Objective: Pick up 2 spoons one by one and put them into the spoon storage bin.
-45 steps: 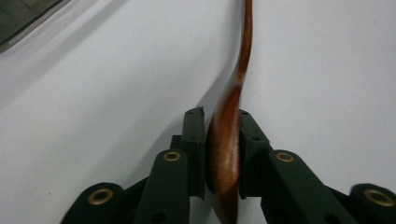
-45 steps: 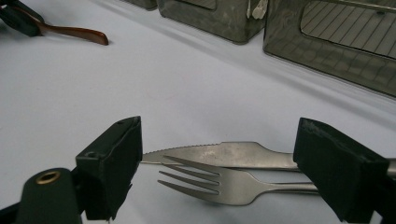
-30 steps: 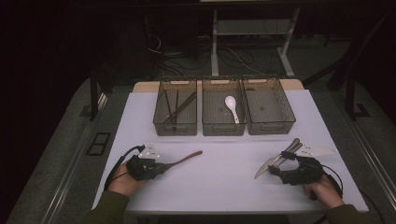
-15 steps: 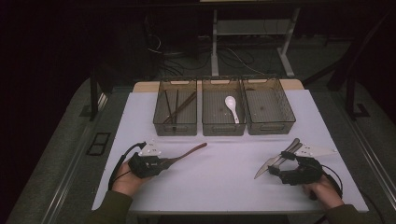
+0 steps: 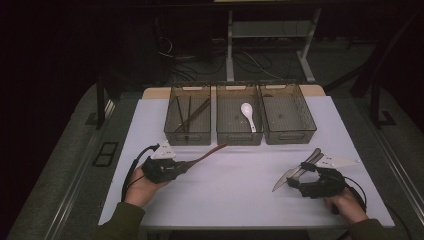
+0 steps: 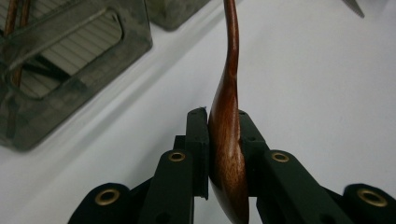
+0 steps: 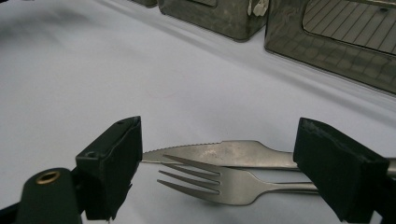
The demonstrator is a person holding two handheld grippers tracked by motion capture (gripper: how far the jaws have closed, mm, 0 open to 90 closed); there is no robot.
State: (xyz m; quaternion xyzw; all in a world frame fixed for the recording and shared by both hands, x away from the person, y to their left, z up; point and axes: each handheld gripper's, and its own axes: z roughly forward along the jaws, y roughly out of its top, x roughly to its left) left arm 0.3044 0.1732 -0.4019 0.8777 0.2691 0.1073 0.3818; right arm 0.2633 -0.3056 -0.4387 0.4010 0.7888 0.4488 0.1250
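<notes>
Lower left, the left gripper [image 5: 182,166] is pinching a wooden spoon [image 6: 227,140] by its bowl, handle aiming at the 3 bins [image 5: 240,137] for sorting; lower right, the right gripper [image 7: 219,170] is waiting, jaws spread around a fork [image 7: 224,183] and knife [image 7: 224,153].

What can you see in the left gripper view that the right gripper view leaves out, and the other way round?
The left gripper view shows the left gripper shut on the bowl of a wooden spoon, with chopsticks in the bin beside it. The right gripper view shows the right gripper open around a fork lying against a table knife. Both share the white tabletop and the clear bins at its far side.
</notes>
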